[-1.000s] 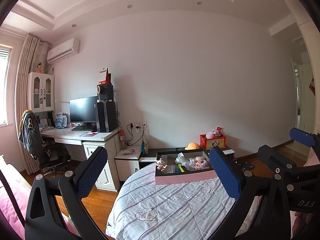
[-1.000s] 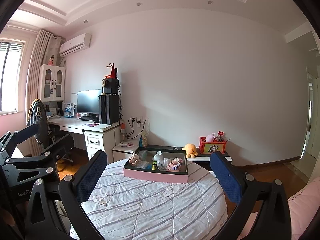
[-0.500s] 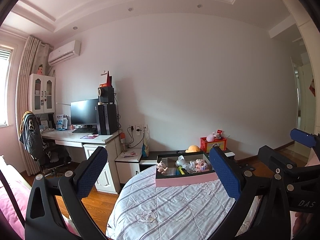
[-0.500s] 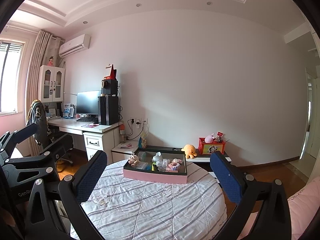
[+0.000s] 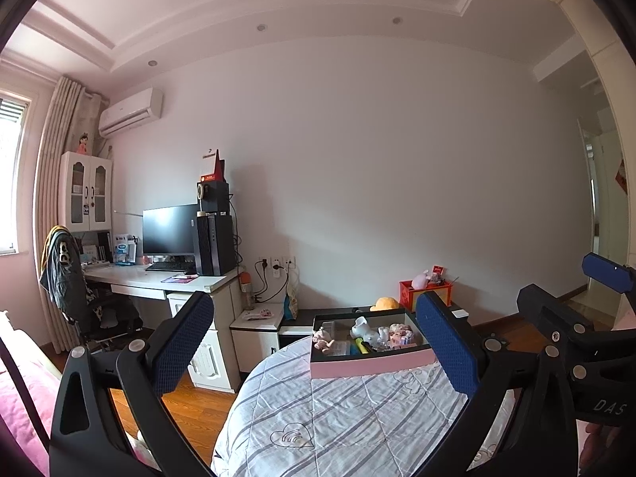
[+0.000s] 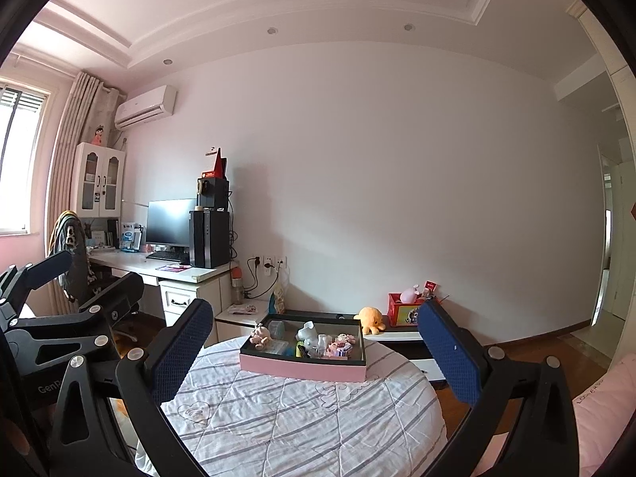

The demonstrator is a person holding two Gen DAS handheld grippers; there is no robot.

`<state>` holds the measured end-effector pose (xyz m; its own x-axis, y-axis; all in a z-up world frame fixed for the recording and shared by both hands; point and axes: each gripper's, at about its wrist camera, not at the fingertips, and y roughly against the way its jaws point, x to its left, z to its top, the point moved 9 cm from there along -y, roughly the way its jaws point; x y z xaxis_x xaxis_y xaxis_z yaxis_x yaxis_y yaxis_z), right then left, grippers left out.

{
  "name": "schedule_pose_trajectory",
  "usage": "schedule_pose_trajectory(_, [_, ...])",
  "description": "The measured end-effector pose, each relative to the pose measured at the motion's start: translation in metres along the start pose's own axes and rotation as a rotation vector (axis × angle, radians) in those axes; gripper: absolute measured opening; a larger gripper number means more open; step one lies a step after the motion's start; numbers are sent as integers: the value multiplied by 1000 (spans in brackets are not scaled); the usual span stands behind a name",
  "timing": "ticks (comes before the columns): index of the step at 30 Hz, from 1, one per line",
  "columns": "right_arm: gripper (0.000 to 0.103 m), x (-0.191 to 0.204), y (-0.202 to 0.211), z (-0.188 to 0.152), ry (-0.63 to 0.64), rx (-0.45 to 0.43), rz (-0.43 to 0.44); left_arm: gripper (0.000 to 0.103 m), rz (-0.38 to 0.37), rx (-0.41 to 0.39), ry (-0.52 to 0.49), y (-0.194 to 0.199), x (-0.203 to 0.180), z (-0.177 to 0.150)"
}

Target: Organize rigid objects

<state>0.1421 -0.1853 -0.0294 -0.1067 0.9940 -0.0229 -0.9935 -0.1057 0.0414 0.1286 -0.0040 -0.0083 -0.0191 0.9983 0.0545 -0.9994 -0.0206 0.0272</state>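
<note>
We see soft, even daylight entering from the window [image 6: 18,159] at the left edge, which is blown out to white, and it gives the wall [image 6: 397,179] a faint pink cast. A dim shadow falls on the wall beside the computer tower [image 6: 210,238]. Both fisheye views are sharp centrally, bending straight lines and darkening to black at the corners.

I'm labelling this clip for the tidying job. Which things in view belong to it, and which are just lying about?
Job:
- pink box on the quilted table
- small toys inside the box
- left gripper and right gripper, both open and empty

Lying about:
- orange plush
- red box
- monitor
- desk
</note>
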Motion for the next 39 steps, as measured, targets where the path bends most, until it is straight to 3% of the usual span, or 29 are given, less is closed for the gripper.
schedule_pose_trajectory(10, [103,-4,-10,1,-11,33,-6,103,-10,27,-2,-17,-5,-1])
schedule_pose_trajectory(26, [103,-18,-52,48,13,23,-20,103,-4,-14,-10,-62,-12,46])
schedule_pose_trajectory(39, [103,-16,-60,42,19,33,-26,103,-12,-8,4,-67,-14,43])
